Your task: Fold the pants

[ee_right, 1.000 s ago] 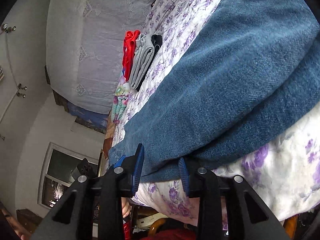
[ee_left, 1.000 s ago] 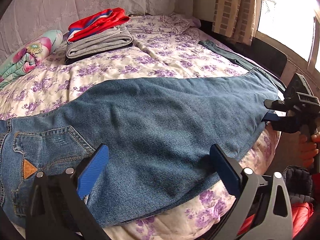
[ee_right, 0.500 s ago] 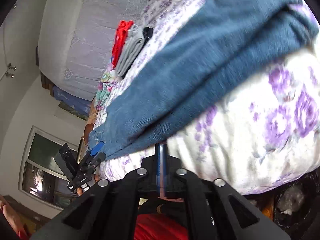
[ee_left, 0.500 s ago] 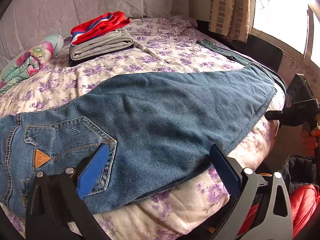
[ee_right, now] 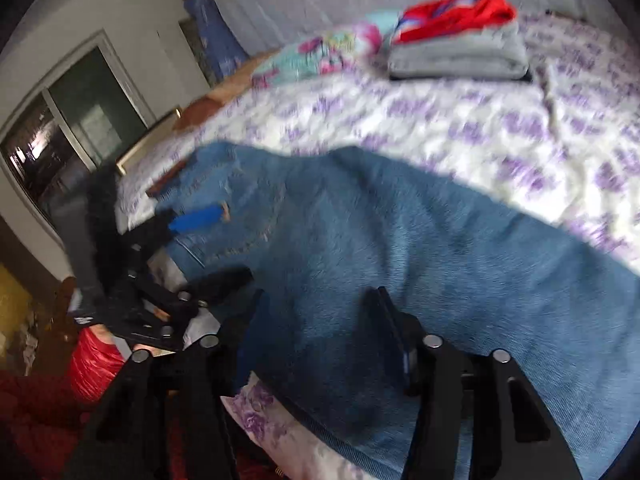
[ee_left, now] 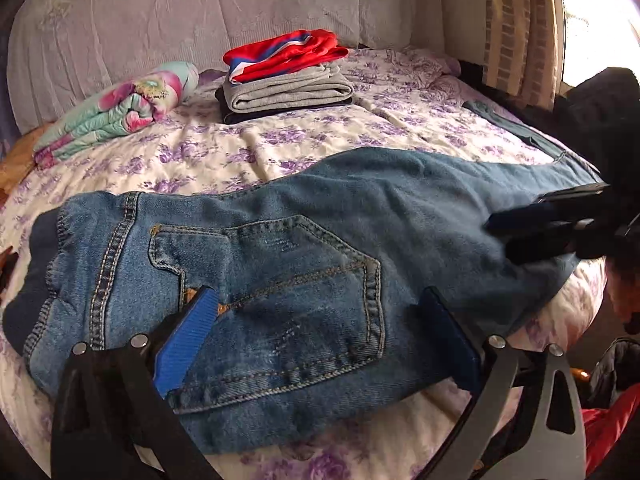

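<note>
So the setting is a bed with a white sheet (ee_left: 224, 152) covered in purple flowers, pushed up against a pale quilted headboard (ee_left: 168, 20), with a striped curtain (ee_left: 516, 20) and a bright window off to the right in the left wrist view. Toward the back of the bed there's a neat stack of folded clothes (ee_left: 286, 80), red and blue on top, grey under that, something dark at the bottom, and just left of it a rolled-up floral blanket (ee_left: 116, 108) in pink and teal. The jeans (ee_left: 320, 248) are laid flat across the near part of the bed, folded lengthwise with a back pocket facing up, waistband end on the left and the legs running out to the right edge of the mattress. The left gripper (ee_left: 320, 340) hovers over the pocket area with its blue-padded jaws spread wide and nothing pinched between them. The right gripper (ee_right: 320, 340) is over the leg part of the denim, and its jaws are opening right now; the fabric lies beneath and between them but the pads aren't pressing on it. The right wrist view is pretty blurry. It also catches a dark window (ee_right: 60, 132) on the far wall and something shiny and red (ee_right: 96, 364) down beside the bed.
</note>
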Available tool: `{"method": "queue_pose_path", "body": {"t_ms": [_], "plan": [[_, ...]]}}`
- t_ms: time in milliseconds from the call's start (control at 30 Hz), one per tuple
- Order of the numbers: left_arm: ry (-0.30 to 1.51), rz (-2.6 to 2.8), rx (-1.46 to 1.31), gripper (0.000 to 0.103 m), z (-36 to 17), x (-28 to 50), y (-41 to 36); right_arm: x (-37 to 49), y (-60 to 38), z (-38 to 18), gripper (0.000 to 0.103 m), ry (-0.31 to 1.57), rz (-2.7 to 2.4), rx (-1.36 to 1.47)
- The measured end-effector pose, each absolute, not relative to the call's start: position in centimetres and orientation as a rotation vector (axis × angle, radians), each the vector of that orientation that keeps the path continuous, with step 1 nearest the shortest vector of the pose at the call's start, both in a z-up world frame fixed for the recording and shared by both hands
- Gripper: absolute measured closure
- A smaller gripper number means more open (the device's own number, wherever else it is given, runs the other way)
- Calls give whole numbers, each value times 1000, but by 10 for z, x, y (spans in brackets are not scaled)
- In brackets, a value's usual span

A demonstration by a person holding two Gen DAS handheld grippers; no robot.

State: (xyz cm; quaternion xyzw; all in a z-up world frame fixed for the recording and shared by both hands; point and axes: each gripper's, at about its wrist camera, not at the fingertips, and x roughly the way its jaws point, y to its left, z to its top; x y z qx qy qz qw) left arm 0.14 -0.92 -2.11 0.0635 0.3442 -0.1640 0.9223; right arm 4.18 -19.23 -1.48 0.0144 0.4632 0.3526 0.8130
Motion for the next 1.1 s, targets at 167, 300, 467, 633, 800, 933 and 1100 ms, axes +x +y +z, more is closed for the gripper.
{"method": "queue_pose_path", "body": {"t_ms": [167, 300, 467, 633, 800, 933, 1100], "plan": [[622, -316, 97, 5, 15, -3, 27, 49, -197, 37, 34, 906, 870, 90], [671, -233, -55, 5, 7, 35, 73, 92, -181, 60, 36, 817, 866, 34], [584, -156, 140, 5, -26, 20, 56, 146, -153, 21, 67, 941, 798, -26], [567, -177, 102, 5, -26, 18, 63, 127, -139, -1, 73, 947, 812, -162], [561, -173, 106, 5, -26, 16, 61, 105, -133, 16, 93, 806, 780, -260], [561, -175, 106, 5, -27, 16, 62, 119, -126, -1, 92, 852, 726, -346], [567, -172, 110, 5, -26, 17, 62, 118, -125, 3, 83, 851, 725, -329]]}}
